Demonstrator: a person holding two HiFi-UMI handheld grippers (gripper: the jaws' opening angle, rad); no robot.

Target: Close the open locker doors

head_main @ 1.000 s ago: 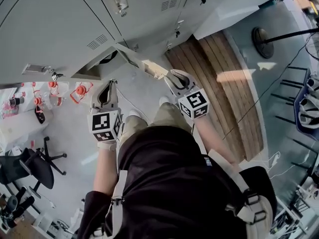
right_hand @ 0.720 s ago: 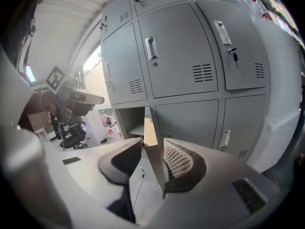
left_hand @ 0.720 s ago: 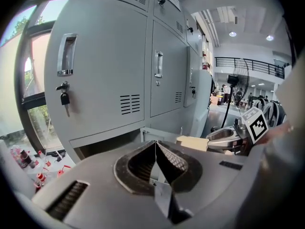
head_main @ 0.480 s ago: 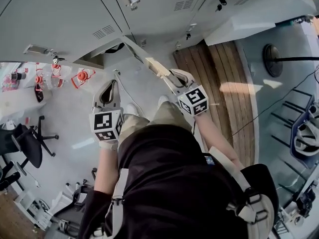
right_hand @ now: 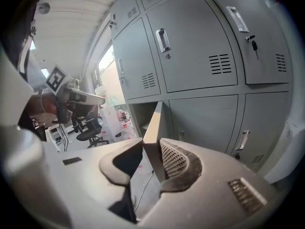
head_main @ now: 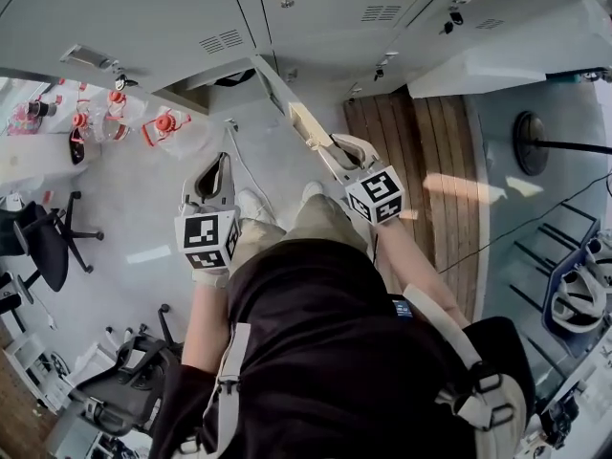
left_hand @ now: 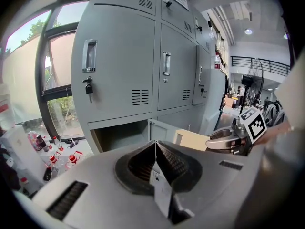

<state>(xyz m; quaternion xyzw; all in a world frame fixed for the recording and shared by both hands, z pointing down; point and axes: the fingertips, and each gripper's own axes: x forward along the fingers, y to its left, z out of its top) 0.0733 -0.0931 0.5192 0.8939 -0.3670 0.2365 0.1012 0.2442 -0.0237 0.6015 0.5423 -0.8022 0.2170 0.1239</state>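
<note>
grey lockers [head_main: 143, 17] fill the top of the head view. open pale floor [head_main: 143, 208] lies at left centre, wooden decking [head_main: 426, 161] at right. one open locker door [head_main: 287, 101] juts from upper centre toward the middle, its dark compartment [head_main: 222, 78] just left. the right gripper [head_main: 325, 147], jaws just closing, clamps the door's free edge. the left gripper [head_main: 220, 159], jaws together and empty, hangs left of the door, apart from it.

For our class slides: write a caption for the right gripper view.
Right gripper, jaws just closing, grips the edge of the open locker door beneath shut grey lockers.
</note>
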